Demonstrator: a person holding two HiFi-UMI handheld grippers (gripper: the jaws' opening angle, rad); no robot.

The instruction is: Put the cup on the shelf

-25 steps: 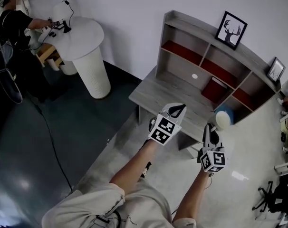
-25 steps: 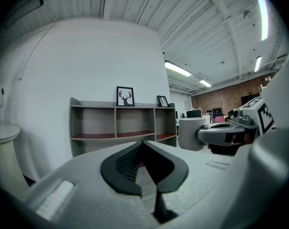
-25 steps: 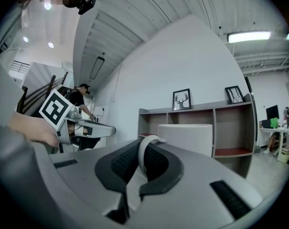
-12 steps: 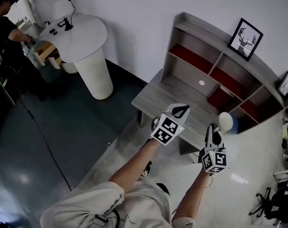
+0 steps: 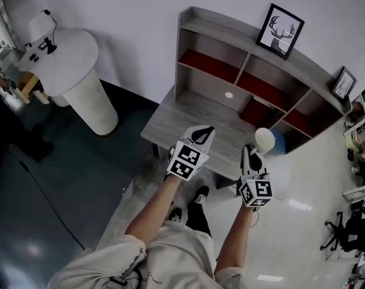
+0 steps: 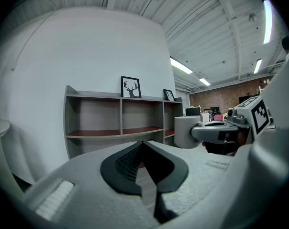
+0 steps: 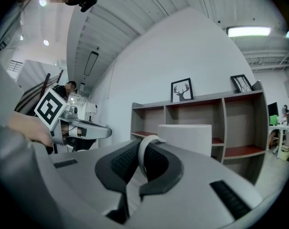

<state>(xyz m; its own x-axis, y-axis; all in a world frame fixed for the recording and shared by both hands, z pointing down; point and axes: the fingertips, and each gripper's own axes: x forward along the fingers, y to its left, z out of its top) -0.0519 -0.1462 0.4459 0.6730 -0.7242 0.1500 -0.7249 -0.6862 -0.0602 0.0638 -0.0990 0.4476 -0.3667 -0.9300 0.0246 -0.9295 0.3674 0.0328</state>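
Observation:
A white cup [image 5: 265, 139] hangs in front of the lower right of the grey shelf unit [image 5: 249, 77], above the desk's front edge. My right gripper [image 5: 253, 153] is shut on the cup's handle [image 7: 147, 151], and the cup's body [image 7: 185, 138] stands just past the jaws. My left gripper [image 5: 203, 132] hovers over the desk to the left of the cup, shut with nothing in it [image 6: 143, 144]. In the left gripper view the cup [image 6: 187, 131] shows at the right, ahead of the shelf [image 6: 120, 123]. The shelf [image 7: 201, 118] has red-floored compartments.
The shelf stands on a grey desk [image 5: 182, 116] against the wall. A framed deer picture [image 5: 280, 31] and a smaller frame [image 5: 342, 84] sit on top. A blue object [image 5: 280, 142] is behind the cup. A white pedestal table [image 5: 65, 59] stands at the left, office chairs [image 5: 351, 233] at the right.
The head view has swung, so the shelf and desk sit further left and nearer. Both grippers shifted left with it, the cup still held. The person at the left has moved almost out of view.

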